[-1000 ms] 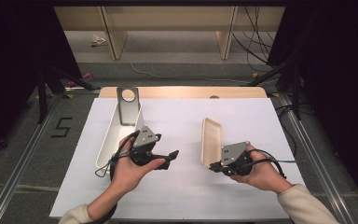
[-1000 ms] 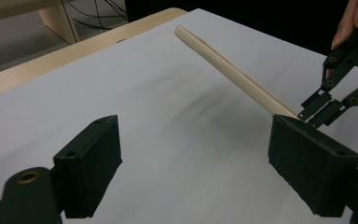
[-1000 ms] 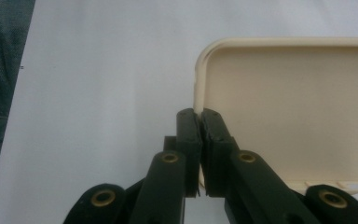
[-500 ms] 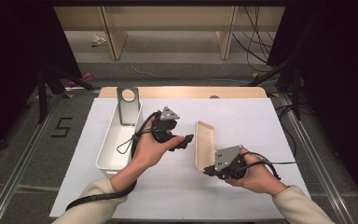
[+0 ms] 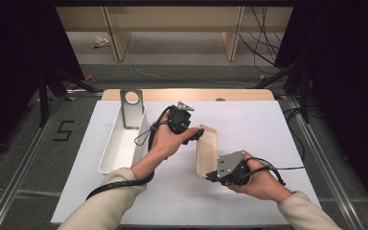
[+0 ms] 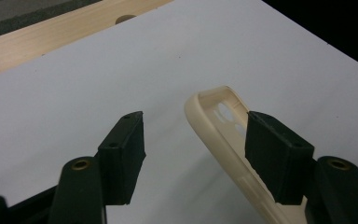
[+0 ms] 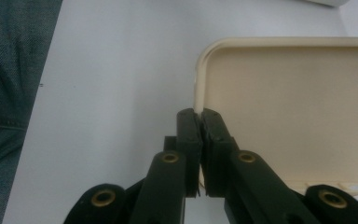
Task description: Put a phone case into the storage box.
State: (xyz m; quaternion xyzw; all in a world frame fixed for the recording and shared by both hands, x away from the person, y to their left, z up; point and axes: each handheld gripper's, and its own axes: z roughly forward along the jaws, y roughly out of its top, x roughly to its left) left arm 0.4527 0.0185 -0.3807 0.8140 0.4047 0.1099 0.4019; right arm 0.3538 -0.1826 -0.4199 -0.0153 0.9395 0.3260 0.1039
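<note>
Jaws closing around lid (image 6: 214,128) rim, left gripper (image 5: 197,135) moved over

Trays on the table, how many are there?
2. A white bin-like tray lies at the left of the table; a cream tray sits mid-table, its edge pinched by the right gripper, the left gripper closing around its far end.
</note>
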